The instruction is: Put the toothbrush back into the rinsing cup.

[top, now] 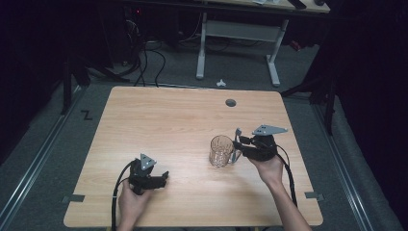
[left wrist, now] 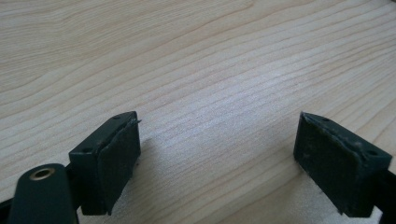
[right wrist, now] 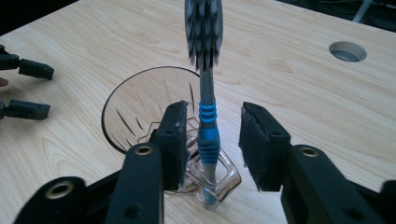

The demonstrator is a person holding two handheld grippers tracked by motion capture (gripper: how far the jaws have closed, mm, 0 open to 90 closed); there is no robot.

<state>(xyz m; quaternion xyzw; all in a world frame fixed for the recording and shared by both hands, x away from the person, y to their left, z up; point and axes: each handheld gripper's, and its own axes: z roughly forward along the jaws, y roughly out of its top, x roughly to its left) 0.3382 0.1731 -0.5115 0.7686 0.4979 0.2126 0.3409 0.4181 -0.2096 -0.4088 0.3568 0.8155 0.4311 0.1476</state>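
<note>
On wood table [top: 159,120], R gripper [right wrist: 212,140] open w/ toothbrush [right wrist: 205,93] upright between jaws, beside clear glass [top: 221,150]. L gripper [left wrist: 217,154] wide open, holding nothing.

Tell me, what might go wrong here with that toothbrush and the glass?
The toothbrush stands upright between the open jaws of the right tool, apparently unheld, so it might topple. One jaw sits right by the glass; closing or shifting carelessly could knock or tip it.
</note>
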